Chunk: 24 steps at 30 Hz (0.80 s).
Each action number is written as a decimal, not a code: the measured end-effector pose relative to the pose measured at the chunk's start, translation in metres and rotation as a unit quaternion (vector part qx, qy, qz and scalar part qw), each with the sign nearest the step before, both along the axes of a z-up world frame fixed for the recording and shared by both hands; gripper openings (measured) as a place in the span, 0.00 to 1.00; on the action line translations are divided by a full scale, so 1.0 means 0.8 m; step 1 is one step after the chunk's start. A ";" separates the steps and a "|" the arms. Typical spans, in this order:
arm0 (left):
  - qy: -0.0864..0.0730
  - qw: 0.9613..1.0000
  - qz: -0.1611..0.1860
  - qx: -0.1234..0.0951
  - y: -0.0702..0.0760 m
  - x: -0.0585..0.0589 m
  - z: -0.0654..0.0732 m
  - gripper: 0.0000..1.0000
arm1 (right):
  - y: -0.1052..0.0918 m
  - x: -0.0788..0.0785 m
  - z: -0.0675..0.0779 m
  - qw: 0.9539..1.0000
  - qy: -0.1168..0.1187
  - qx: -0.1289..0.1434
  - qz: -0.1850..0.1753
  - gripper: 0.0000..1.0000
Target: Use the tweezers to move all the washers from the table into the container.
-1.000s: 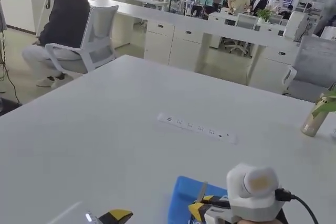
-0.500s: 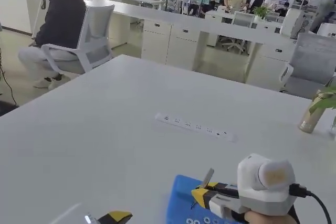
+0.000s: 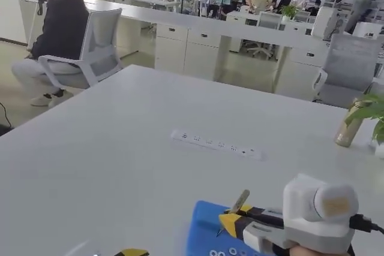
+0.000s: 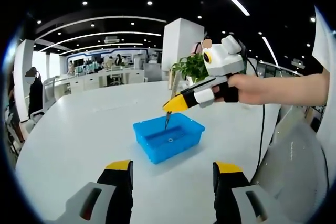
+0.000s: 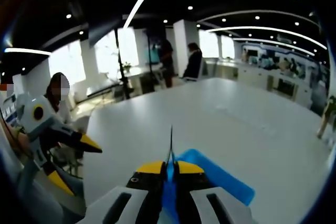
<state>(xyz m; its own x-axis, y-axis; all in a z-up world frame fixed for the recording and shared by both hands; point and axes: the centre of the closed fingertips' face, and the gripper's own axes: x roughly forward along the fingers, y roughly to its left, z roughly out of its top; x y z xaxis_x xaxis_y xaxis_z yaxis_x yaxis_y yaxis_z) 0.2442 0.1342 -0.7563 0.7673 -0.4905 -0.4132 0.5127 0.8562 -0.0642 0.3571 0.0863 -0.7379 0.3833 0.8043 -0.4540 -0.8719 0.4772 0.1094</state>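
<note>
Since a second ago the right gripper (image 3: 228, 223) has drifted right along the container (image 3: 201, 232). The upper end of the tweezers (image 3: 240, 199) has risen and leaned over. The left gripper (image 4: 173, 167) has sunk toward the near edge of the head view. Part of the background's shift is only my headset turning.

Nearest me, the left gripper hangs low over the table (image 3: 120, 166), its jaws spread wide with nothing between them. Just beyond and to the right, the right gripper's jaws are pressed together on the tweezers, pinching them partway along. In the left gripper view the pointed end hangs down over the container, clear of its floor. A few washers (image 3: 231, 251) already lie inside, at the near right. I cannot tell whether any remain on the table.

I judge the washers to be light, stiff and thin. They sit flat and would be slippery on this smooth top, so a clumsy nip would likely skate them away. I would take one across its band, with one tip through the hole and the other outside the rim. The tweezers are springy, so the squeeze should be gentle and steady.

Farther off, a strip (image 3: 216, 145) lies mid-table. A bottle (image 3: 347, 131) stands at the far right.
</note>
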 end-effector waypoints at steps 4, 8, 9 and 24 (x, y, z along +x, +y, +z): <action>0.002 1.000 -0.009 0.003 -0.004 -0.002 -0.001 0.59 | -0.006 -0.011 0.007 1.000 -0.003 0.002 0.007 0.04; -0.001 1.000 -0.016 -0.001 -0.009 -0.003 0.001 0.59 | -0.012 -0.022 0.009 1.000 -0.005 0.000 0.011 0.04; 0.000 1.000 -0.018 -0.001 -0.009 -0.004 0.001 0.59 | -0.014 -0.025 0.008 1.000 -0.006 -0.003 0.012 0.04; 0.029 0.996 -0.035 -0.079 -0.022 -0.011 0.009 0.50 | -0.040 -0.076 -0.013 1.000 0.017 -0.002 0.020 0.04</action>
